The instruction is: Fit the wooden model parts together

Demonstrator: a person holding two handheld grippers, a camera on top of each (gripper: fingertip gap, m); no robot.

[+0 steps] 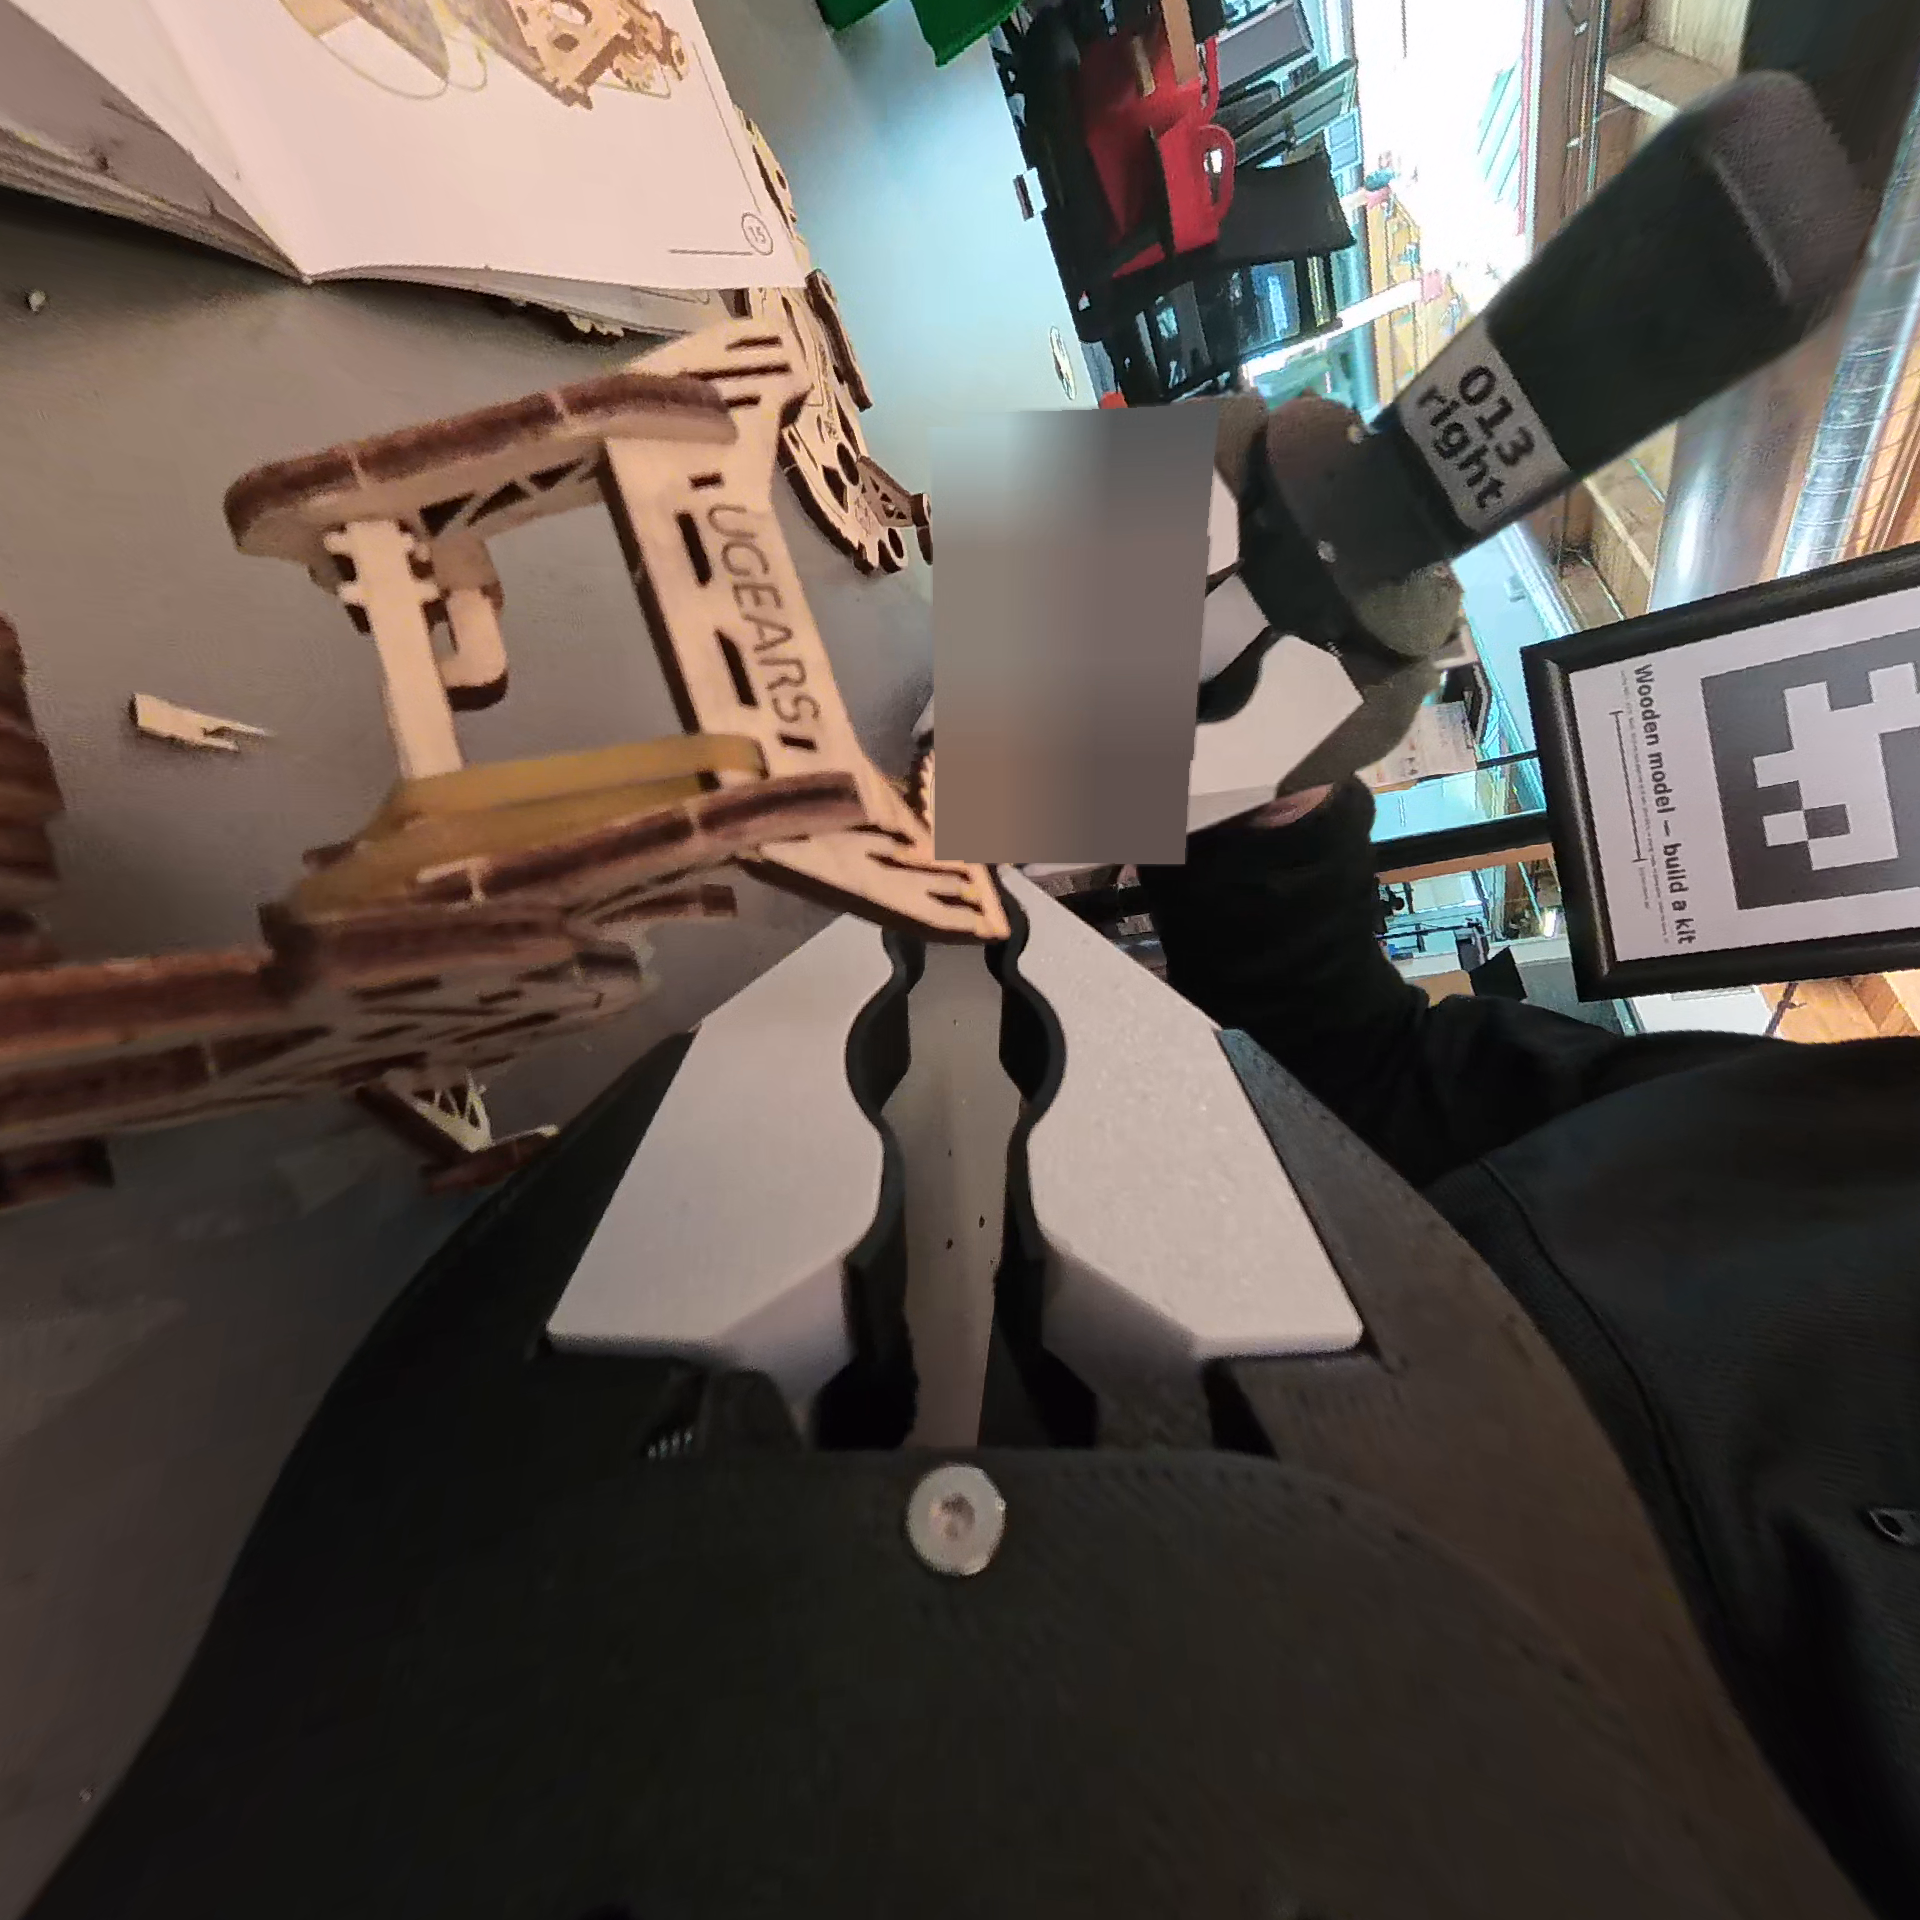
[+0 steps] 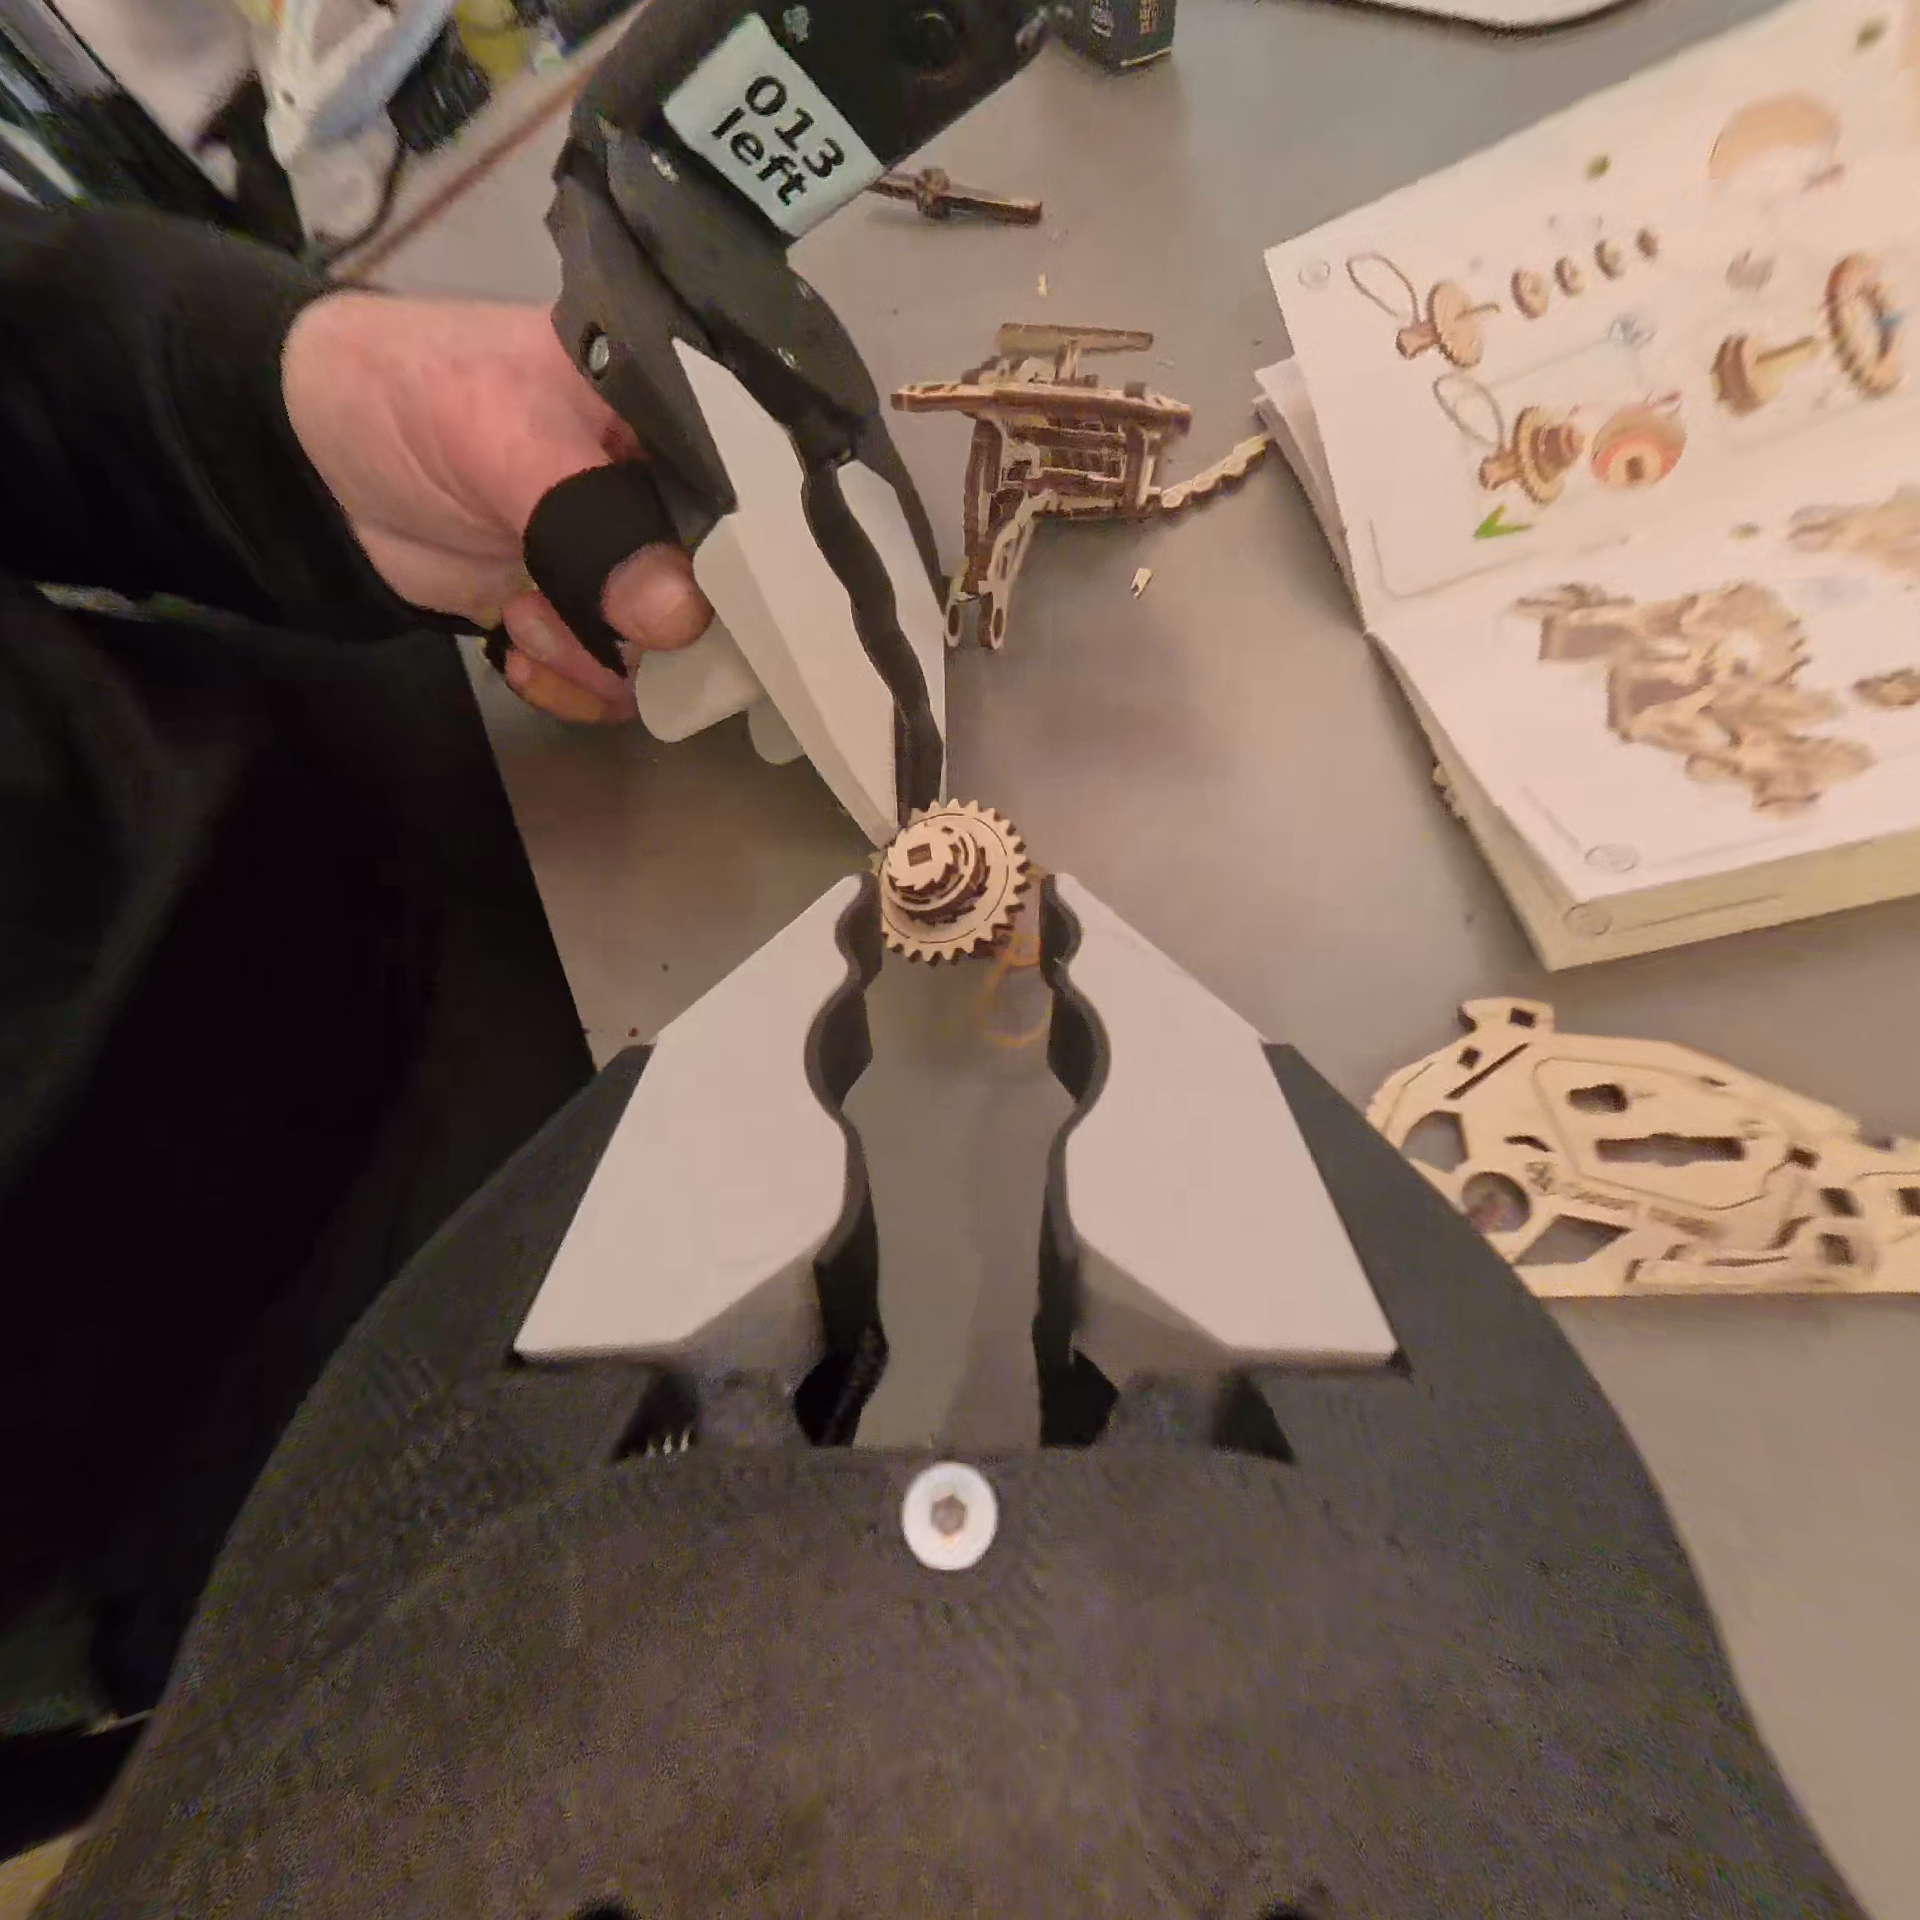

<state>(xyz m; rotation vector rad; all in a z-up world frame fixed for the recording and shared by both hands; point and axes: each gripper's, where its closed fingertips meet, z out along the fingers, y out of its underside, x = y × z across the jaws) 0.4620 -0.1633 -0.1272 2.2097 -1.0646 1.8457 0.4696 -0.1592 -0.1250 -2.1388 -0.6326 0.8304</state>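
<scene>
The right gripper [image 2: 954,914] is seen nearest, its fingers closed on a small wooden gear assembly [image 2: 951,883] held above the grey table [image 2: 1195,727]. The left gripper [image 2: 909,800], held by a hand [image 2: 468,488], is pressed against the gear's upper edge; its tips look nearly shut, but what is pinched cannot be told. A wooden frame model [image 1: 582,665] is seen just ahead of those tips. An open instruction booklet [image 2: 1662,520] lies toward the table's right edge, a flat cut-out panel [image 2: 1662,1174] nearer.
</scene>
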